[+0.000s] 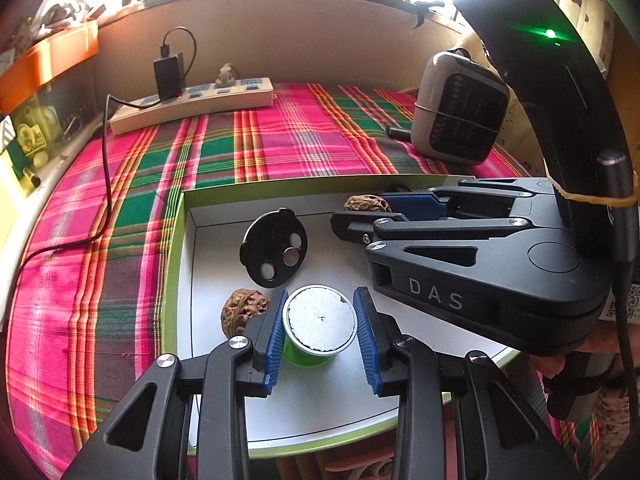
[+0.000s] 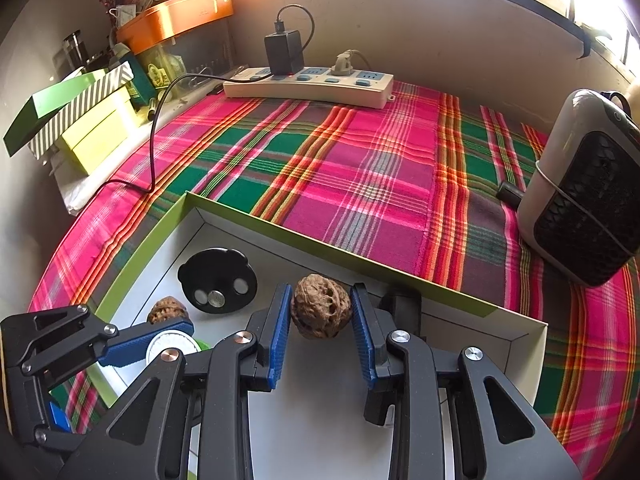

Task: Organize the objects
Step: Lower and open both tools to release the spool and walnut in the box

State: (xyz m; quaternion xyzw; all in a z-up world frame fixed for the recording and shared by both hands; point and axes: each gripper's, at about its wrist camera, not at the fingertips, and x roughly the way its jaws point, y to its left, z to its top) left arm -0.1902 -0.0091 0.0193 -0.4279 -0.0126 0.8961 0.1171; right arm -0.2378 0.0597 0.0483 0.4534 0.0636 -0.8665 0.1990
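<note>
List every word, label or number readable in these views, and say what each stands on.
"DAS": on the right gripper, on its black body.
QR label at the left wrist view's right edge: too small to read.
Green and yellow box by the orange tray: print too blurred to read.

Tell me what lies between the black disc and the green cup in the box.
Nothing: only bare white box floor separates the black disc from the green cup, clearest in the left wrist view.
</note>
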